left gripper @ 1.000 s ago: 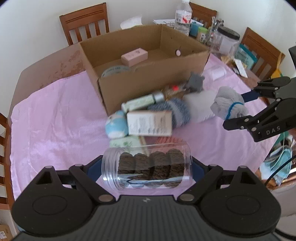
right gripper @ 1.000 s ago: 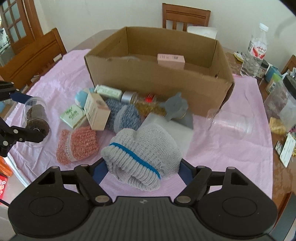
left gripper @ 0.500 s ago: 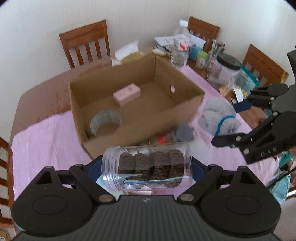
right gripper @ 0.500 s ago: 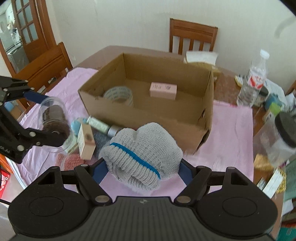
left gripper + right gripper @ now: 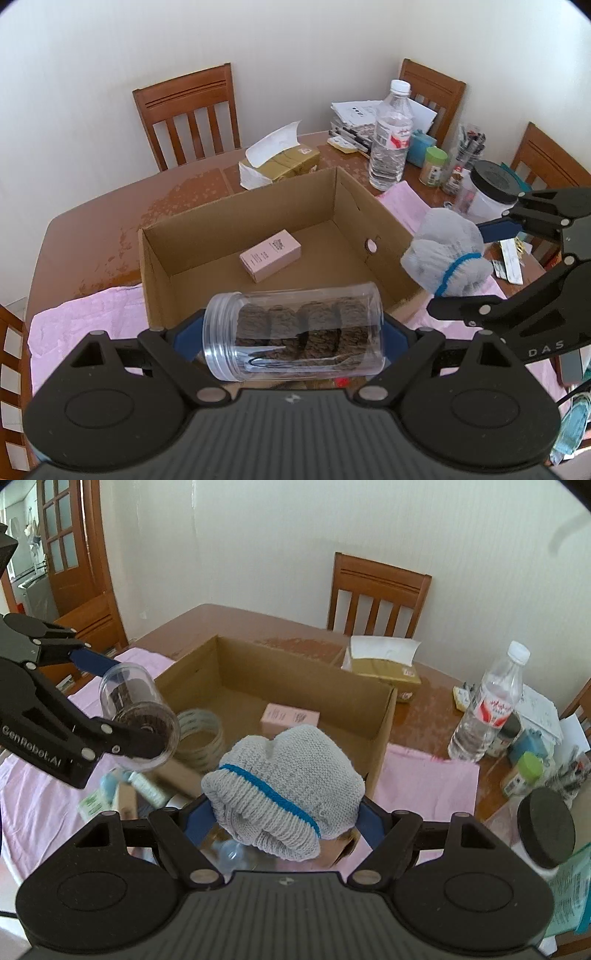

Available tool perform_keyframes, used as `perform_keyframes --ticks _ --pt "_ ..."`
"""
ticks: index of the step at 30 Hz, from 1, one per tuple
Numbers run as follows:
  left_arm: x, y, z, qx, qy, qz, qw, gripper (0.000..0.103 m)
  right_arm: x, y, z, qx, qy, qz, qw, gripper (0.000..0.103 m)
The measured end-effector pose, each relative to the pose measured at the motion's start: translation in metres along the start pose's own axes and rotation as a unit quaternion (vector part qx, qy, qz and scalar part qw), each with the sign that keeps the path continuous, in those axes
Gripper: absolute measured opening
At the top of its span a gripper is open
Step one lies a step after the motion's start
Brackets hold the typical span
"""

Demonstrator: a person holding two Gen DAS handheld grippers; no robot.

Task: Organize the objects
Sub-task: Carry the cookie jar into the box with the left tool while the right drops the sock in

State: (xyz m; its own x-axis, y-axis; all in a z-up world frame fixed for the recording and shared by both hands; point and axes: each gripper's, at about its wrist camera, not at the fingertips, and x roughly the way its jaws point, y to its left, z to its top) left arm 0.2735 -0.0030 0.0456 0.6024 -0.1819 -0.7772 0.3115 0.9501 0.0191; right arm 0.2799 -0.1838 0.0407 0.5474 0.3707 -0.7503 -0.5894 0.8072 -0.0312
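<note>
Cardboard box (image 5: 384, 236) open-topped; pink carton (image 5: 270, 255) inside, floor mostly bare

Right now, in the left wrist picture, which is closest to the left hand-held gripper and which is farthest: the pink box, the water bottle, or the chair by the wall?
From the left hand-held gripper, which holds the clear jar:
1. Pink box, nearest, lying inside the cardboard box.
2. Water bottle, standing on the table past the box's far right corner.
3. Wooden chair, farthest, against the wall behind the table.

Left wrist view: steeply down, close over the cardboard box (image 5: 258, 236).
Right wrist view: alike, from the box's other side.
Shared: box, desk (image 5: 229, 620) (each shows the other claw).
</note>
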Motion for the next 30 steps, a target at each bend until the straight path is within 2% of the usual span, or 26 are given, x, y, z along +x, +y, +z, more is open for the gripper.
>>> perform_keyframes --ticks 10,13,15,18,30 --pt "0.023 0.001 0.013 -0.018 0.008 0.003 0.9998 0.092 0.031 -0.022 0.024 0.002 -0.002 -0.005 1.0 0.083" --pt "0.031 0.002 0.014 -0.025 0.015 0.003 0.9996 0.092 0.04 -0.023 0.026 -0.009 0.003 -0.01 1.0 0.089" --pt "0.035 0.002 0.015 -0.025 0.018 0.004 0.9995 0.092 0.043 -0.024 0.025 -0.007 0.004 -0.012 1.0 0.096" --pt "0.04 0.001 0.015 -0.028 0.022 0.002 0.9994 0.092 0.044 -0.028 0.021 -0.002 0.001 -0.018 1.0 0.1" --pt "0.051 -0.004 0.018 -0.035 0.02 -0.002 0.9992 0.097 0.031 -0.048 -0.002 0.032 0.009 -0.027 0.999 0.103"
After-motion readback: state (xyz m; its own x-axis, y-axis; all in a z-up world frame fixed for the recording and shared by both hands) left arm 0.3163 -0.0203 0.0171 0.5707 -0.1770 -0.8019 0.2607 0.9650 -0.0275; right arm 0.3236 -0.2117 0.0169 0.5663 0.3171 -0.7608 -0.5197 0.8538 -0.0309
